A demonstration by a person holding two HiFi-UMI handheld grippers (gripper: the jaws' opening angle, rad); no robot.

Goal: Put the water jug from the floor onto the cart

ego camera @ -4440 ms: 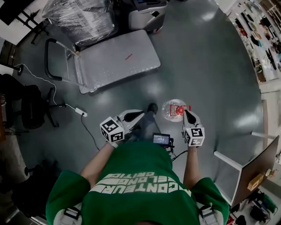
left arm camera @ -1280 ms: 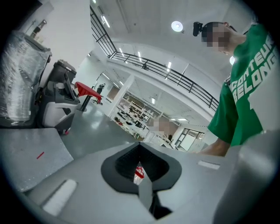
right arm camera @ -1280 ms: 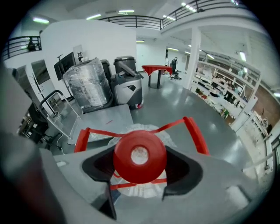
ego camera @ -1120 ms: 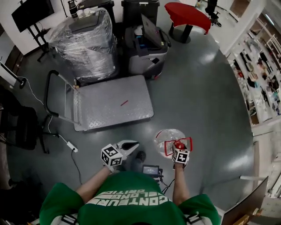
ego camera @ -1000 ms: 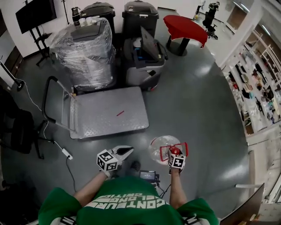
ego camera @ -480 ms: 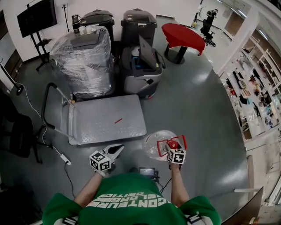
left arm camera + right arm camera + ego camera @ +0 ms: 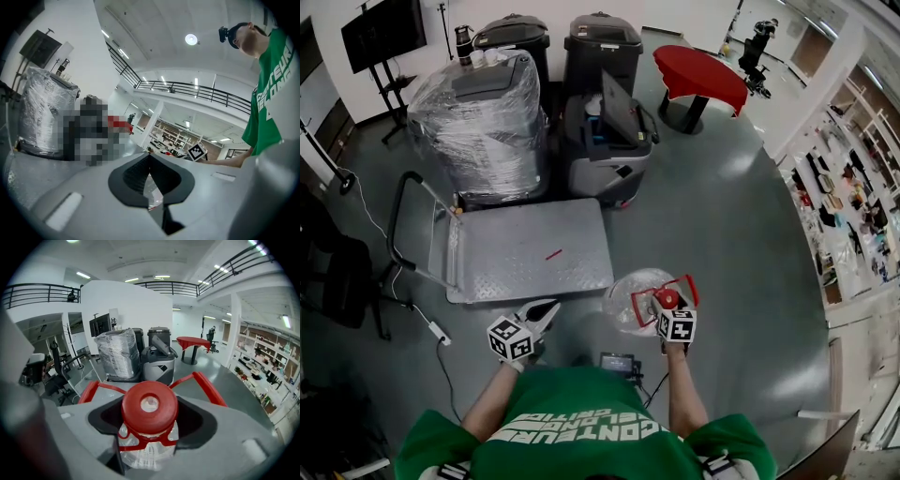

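The water jug is clear with a red cap and a red carry handle. It hangs just right of the cart's near right corner, with my right gripper shut round its neck below the cap. The cart is a flat grey platform with a black push handle on its left; a small red item lies on the deck. My left gripper is shut on nothing, low by the cart's near edge. In the left gripper view its jaws meet.
Behind the cart stand a plastic-wrapped bin, a grey machine and two black bins. A red table is at the back right. A cable and power strip lie left of me, by a dark chair.
The jug has come up off the floor in my right gripper and moved a little toward the cart. My head has risen, so the view takes in more of the room.
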